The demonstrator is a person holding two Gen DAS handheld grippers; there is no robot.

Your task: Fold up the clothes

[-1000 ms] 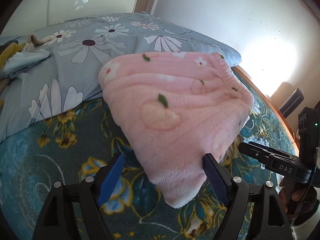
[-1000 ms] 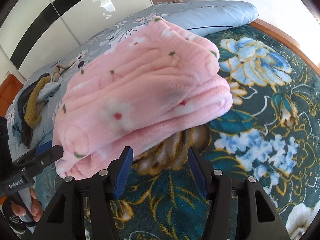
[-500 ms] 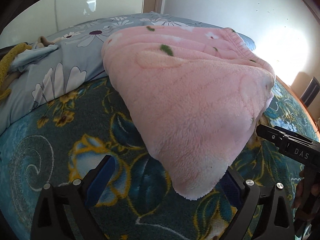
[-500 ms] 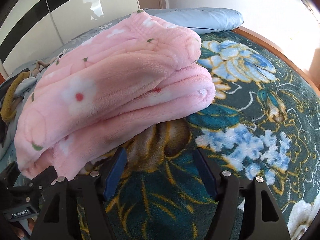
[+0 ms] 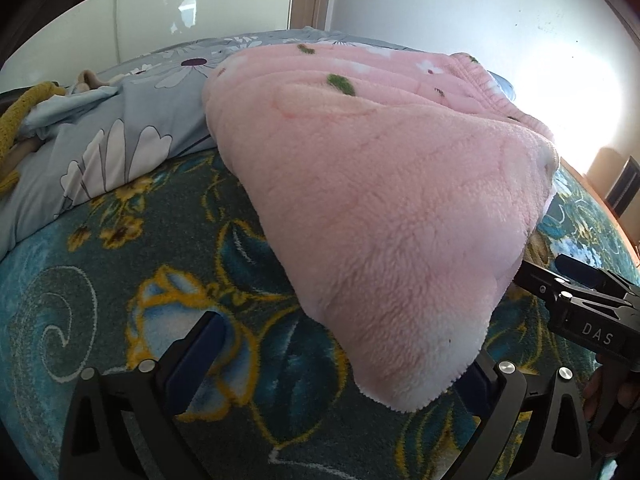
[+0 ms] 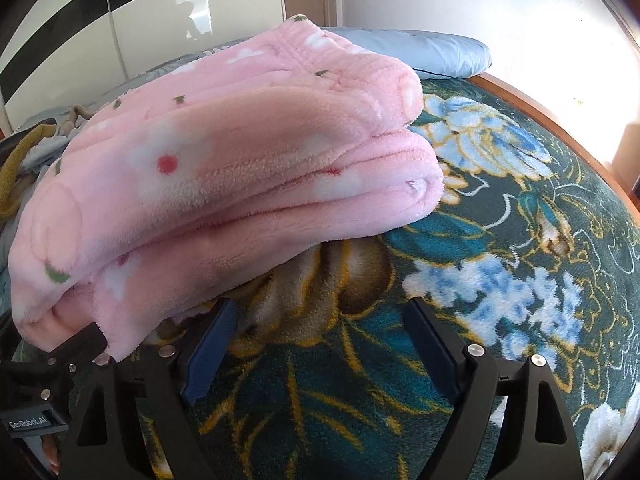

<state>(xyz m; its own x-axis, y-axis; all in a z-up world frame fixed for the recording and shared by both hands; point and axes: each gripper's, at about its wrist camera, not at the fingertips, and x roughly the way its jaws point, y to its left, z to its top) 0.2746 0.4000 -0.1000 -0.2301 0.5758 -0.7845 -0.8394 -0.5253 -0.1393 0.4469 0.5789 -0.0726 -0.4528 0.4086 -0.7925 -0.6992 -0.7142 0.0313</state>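
since the pink fleece garment [image 6: 240, 184] already lies folded in thick layers on the teal floral blanket [image 6: 500, 280], the job looks like lifting the bundle. both the left gripper [image 5: 340, 356] and right gripper [image 6: 320, 344] sit spread wide, holding nothing — slide them low under the near edge, level and together, so the layers stay stacked.
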